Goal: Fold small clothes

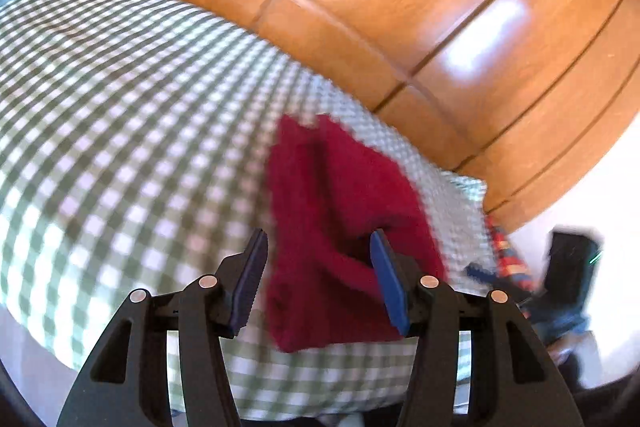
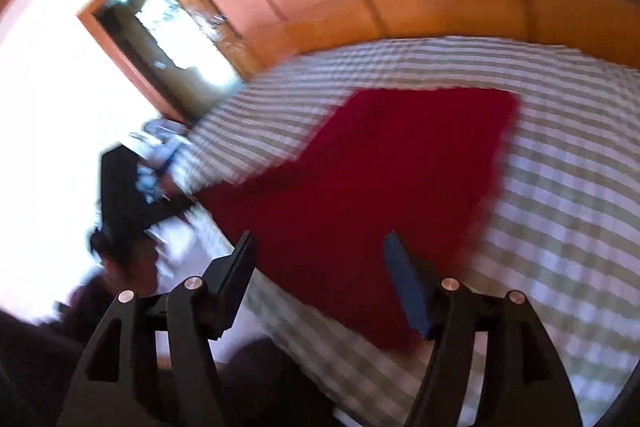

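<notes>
A wall of glossy orange-brown wooden panels (image 1: 440, 7) fills the background in both views. In front of it spreads one broad surface under a green-and-white checked cloth (image 1: 120, 131); its far edge runs along the panels, and its near edge falls away just below the left gripper. Most of the checked cloth lies bare on the left of the left wrist view and on the right of the right wrist view, so there is open room on those sides.

One dark red knitted garment (image 2: 384, 187) lies on the checked cloth, flat with straight edges, close to the near edge. In the left wrist view it looks bunched and blurred, its folds between the fingers.

There are two grippers. The left gripper (image 1: 320, 275) stands half spread with red fabric between its blue pads (image 1: 388, 283); whether they pinch it I cannot tell. The right gripper (image 2: 320, 267) is released, its jaws wide apart above the garment's near part, gripping nothing.
</notes>
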{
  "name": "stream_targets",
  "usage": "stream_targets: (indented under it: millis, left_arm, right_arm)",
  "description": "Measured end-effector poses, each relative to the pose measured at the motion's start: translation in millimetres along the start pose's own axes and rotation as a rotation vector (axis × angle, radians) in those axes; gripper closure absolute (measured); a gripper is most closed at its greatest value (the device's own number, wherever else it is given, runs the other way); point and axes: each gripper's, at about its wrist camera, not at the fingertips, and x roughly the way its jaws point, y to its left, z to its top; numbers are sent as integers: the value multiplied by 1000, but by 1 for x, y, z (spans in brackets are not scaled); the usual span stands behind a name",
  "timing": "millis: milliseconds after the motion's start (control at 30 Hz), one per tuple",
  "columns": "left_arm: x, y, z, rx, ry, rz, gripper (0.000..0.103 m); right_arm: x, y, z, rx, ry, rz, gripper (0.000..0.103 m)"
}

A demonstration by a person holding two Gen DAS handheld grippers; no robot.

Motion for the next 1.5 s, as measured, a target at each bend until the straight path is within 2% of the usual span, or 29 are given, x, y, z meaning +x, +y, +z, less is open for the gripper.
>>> stream_targets:
  millis: [33,100,200,267,300,333,367,400,467,533,600,667,700,767,800,833,900,933,1000,1033,1100,1267,1333,1367,1400,1500]
  left_arm:
    - [0,-10,1,10,3,-43,50]
    - [9,-25,5,41,21,-72,45]
    - [34,-43,4,83,99,-72,45]
    - [50,-47,0,90,147,-38,45]
    - [57,-48,-2,95,162,-13,49]
    - [63,-47,-4,100,173,11,58]
    - [66,-46,-4,107,176,25,79]
    - [66,-45,-5,112,172,23,89]
    - [55,-45,-8,121,131,7,93]
    - [46,-39,-14,122,118,19,93]
    - [45,-19,-29,72,146,23,93]
    - [57,-6,-47,68,187,83,93]
    - [61,-1,-52,54,200,85,93]
    - [55,-2,-52,41,189,35,93]
    - [50,-5,-48,48,184,5,86]
    - [45,-7,-42,58,171,-18,81]
    - [37,-10,-29,63,140,-45,59]
    - [35,-12,-23,61,129,-54,55]
    - [34,-13,-4,44,114,-75,51]
    - [38,-13,6,36,118,-90,51]
    - [46,-13,19,32,119,-89,42]
    - [95,-9,40,-10,225,-99,42]
    - [110,-10,41,-2,258,-83,75]
    - [111,-15,41,29,238,-53,87]
    - [107,-19,40,43,207,-54,90]
    - [79,-39,34,117,89,-37,92]
  right_arm:
    - [-2,-5,-14,-6,22,-38,35]
    - [3,-5,-33,-3,55,-67,35]
    - [22,-2,-52,-25,90,-136,35]
    - [34,6,-54,-44,71,-187,38]
    - [40,6,-52,-34,60,-186,41]
    - [43,3,-50,-21,53,-187,49]
    - [44,2,-47,-14,39,-194,61]
    - [44,3,-46,-14,18,-197,71]
    - [38,8,-45,-50,-9,-203,82]
    - [39,6,-50,-84,15,-196,85]
    - [45,-1,-56,-77,41,-205,87]
    - [54,-5,-59,-59,57,-210,87]
    - [55,-7,-59,-58,59,-214,87]
    - [54,-7,-57,-66,57,-212,86]
    - [51,-8,-56,-70,55,-208,84]
    - [48,-9,-54,-69,57,-197,80]
    - [40,-11,-53,-69,55,-184,62]
    - [32,-12,-52,-72,39,-184,50]
    - [19,-15,-49,-78,36,-178,48]
    - [13,-15,-48,-79,33,-175,44]
    - [-2,-17,-45,-77,15,-179,36]
    - [-18,-24,-29,-53,-43,-203,34]
    - [-17,-23,-21,-40,-62,-206,34]
    - [-15,-20,-15,-40,-71,-201,34]
    - [-12,-16,-9,-51,-83,-198,34]
    - [1,-2,8,-89,-106,-183,34]
